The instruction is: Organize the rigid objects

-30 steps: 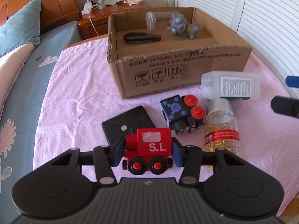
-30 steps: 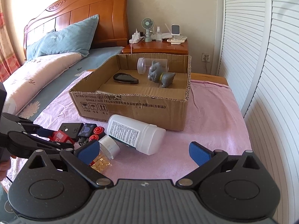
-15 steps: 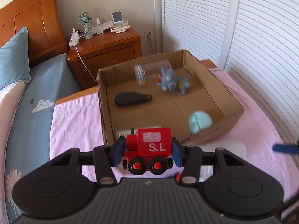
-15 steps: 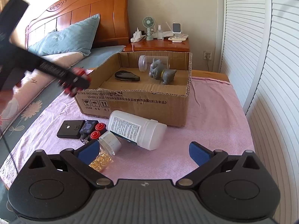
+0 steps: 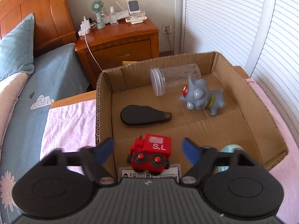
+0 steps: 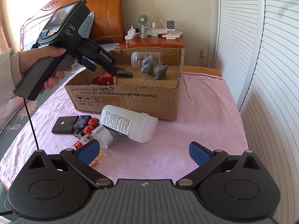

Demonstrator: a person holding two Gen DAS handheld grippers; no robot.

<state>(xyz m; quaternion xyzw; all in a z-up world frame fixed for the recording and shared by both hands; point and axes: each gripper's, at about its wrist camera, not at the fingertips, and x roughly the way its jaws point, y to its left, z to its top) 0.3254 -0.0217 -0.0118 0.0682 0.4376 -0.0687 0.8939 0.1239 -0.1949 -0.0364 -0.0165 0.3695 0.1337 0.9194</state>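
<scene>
Red train (image 5: 151, 154) in box (image 5: 261, 112); dog figure (image 5: 201, 98) beyond.

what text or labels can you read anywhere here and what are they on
"S.L": red toy train.
"DAS": body of the left gripper.
"GenRobot.AI": its arm.
"2013" within a printed line and three handling symbols: cardboard box; remaining print too small.
White bottle label: too small to read.
</scene>
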